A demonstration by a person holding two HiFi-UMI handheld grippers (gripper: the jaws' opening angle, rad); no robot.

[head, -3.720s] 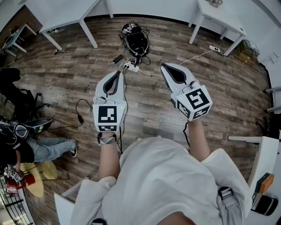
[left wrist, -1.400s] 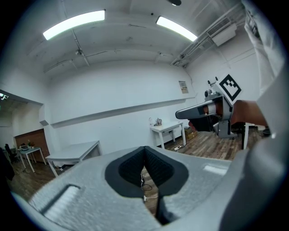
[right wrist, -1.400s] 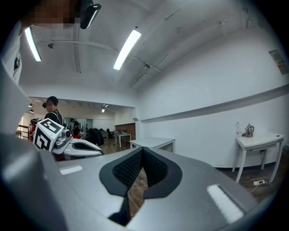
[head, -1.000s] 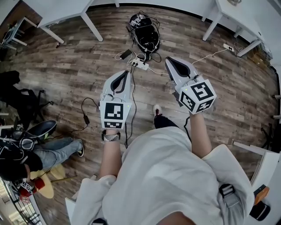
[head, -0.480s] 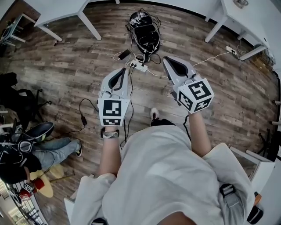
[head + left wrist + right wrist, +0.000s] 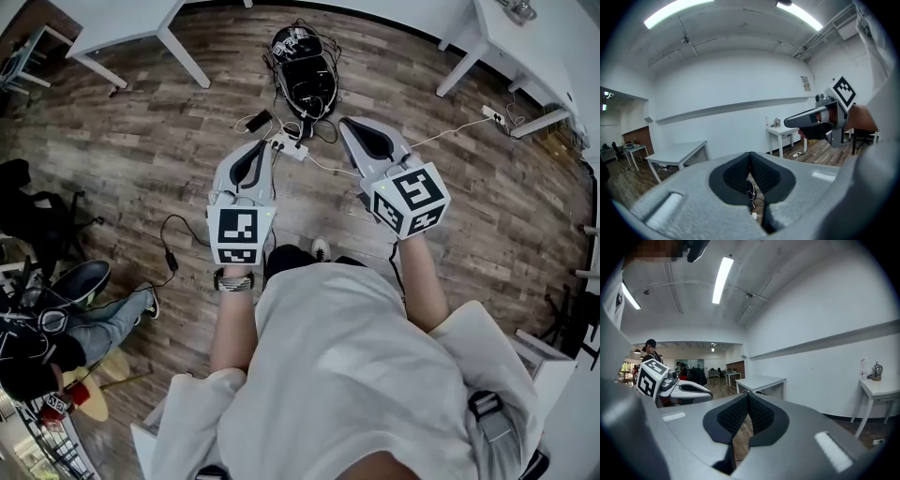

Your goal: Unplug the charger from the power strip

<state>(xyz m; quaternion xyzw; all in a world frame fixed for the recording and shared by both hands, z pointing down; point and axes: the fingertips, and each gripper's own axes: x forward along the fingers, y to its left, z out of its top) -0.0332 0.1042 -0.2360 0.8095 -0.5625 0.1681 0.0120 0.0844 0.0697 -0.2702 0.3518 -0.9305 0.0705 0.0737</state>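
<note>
A white power strip (image 6: 287, 146) lies on the wood floor among tangled cables, with a dark charger block (image 6: 258, 120) just left of it. In the head view my left gripper (image 6: 263, 147) is shut and empty, held above the floor with its tip over the strip's left end. My right gripper (image 6: 350, 125) is also shut and empty, to the right of the strip. In the left gripper view the pads (image 6: 750, 154) meet, and a white plug piece (image 6: 753, 215) shows on the floor below them. The right gripper view shows closed pads (image 6: 748, 394) over bare floorboards.
A black bag (image 6: 305, 75) wrapped in cables sits just beyond the strip. White tables stand at far left (image 6: 122, 28) and far right (image 6: 506, 37). A second strip (image 6: 489, 114) lies at the right, a black cable (image 6: 169, 248) at the left, and a seated person (image 6: 84, 323) at lower left.
Both grippers have moved forward together as the person steps toward the power strip. The strip now lies right at the left gripper's tip. Both stay shut.
</note>
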